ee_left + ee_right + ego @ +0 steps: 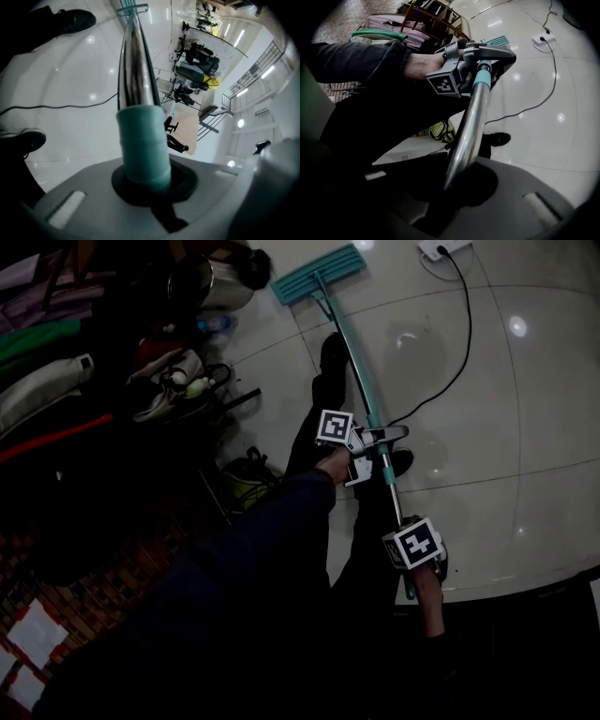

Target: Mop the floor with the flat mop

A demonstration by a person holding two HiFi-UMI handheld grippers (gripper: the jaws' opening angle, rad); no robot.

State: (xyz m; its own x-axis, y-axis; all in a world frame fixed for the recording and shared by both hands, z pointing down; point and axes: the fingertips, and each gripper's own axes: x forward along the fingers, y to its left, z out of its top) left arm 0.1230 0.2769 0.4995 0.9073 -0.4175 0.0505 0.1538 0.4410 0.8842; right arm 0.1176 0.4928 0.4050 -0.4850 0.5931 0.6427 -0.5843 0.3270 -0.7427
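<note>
cable and clutter flank your mop
black cable (457, 371) trails right of the flat mop (317, 275), bags (173, 381) left; your left gripper (380, 454) and right gripper (407, 534) both clamp its handle, head on the floor (525, 427) ahead.

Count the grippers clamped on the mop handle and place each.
2. Left gripper on the teal sleeve mid-handle; right gripper on the bare metal shaft nearer the top end.

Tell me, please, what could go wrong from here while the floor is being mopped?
The black cable lies on the tiles right of the mop; a sweep that way could snag it and tug the power strip. The mop's head sits near the metal pot; a leftward stroke might knock it. The glossy floor may turn slippery underfoot once wet.
</note>
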